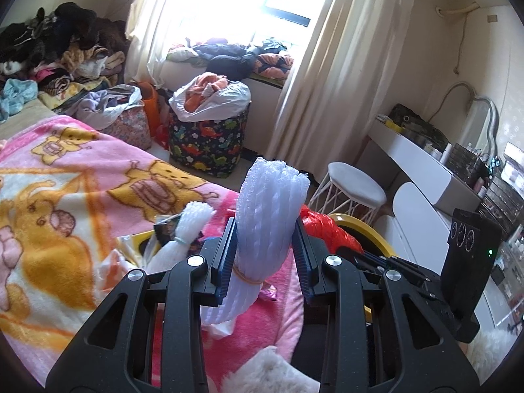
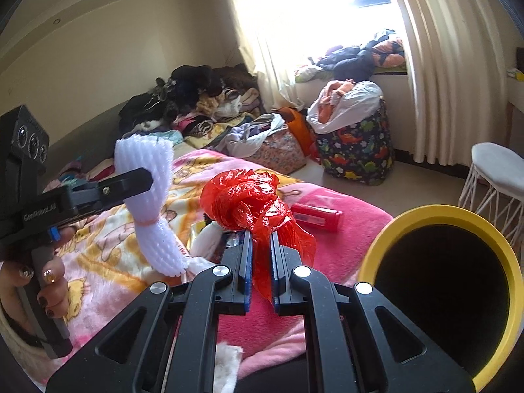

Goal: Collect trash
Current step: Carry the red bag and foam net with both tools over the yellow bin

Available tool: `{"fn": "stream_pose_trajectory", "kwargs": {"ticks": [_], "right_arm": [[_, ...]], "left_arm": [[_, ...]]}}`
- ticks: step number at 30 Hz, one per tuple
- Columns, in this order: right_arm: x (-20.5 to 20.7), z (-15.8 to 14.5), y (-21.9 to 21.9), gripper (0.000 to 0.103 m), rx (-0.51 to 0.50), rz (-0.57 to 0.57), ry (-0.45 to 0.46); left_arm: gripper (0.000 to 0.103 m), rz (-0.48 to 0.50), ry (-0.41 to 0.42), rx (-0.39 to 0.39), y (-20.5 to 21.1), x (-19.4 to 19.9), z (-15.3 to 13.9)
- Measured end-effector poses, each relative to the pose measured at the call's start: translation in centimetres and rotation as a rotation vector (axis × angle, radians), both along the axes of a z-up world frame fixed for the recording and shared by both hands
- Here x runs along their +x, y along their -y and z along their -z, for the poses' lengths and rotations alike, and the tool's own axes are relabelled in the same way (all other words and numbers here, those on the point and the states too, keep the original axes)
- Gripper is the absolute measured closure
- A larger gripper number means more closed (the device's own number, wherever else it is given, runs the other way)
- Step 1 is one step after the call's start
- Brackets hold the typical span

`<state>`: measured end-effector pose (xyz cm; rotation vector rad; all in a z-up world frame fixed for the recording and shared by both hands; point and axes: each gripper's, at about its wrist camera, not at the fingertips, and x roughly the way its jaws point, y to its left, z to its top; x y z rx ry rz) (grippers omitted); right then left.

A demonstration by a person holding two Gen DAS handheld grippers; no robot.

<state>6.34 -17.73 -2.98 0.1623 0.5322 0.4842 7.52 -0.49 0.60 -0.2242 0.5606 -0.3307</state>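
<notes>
The left claw (image 1: 265, 229) is clamped on a white foam-net bundle tied with an orange rubber band (image 1: 270, 203); the pads press its sides, and the bundle stands upright above the pink cartoon-print fleece blanket (image 1: 82, 177) on the bed. The right claw (image 2: 260, 245) is closed on a crumpled red plastic bag (image 2: 249, 203), with the film pinched between nearly touching blue pads and the knotted bulk bunched above the fingertips. The right wrist view alone shows the yellow-rimmed round bin with a dark interior (image 2: 439, 216) just beside the right claw at the bed's edge, a red rectangular packet (image 2: 316, 217) lying on the blanket behind the bag, and the person's hand (image 2: 36, 281) gripping the left tool's handle. It also shows the left claw side-on, holding the foam-net bundle clear of the blanket. The left wrist view alone shows a second, smaller white foam-net bundle (image 1: 193, 226) lying among loose wrappers on the blanket left of the held bundle, and a white dressing counter (image 1: 422, 160) against the right wall. In that view only a narrow arc of the bin rim is visible, behind the red bag. Both views show the dinosaur-print fabric basket (image 1: 209, 144) on the floor below the window and a white round stool (image 1: 355, 186) near the curtain.
</notes>
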Motion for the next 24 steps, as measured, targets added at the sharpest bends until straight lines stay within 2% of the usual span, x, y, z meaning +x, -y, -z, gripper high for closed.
{"fn": "stream_pose_trajectory", "kwargs": {"ticks": [24], "right_arm": [[-0.9, 0.9, 8.6, 0.094, 0.058, 0.208, -0.031]], "left_arm": [[0.077, 0.098, 0.002, 0.034, 6.0, 1.0, 0.4]]}}
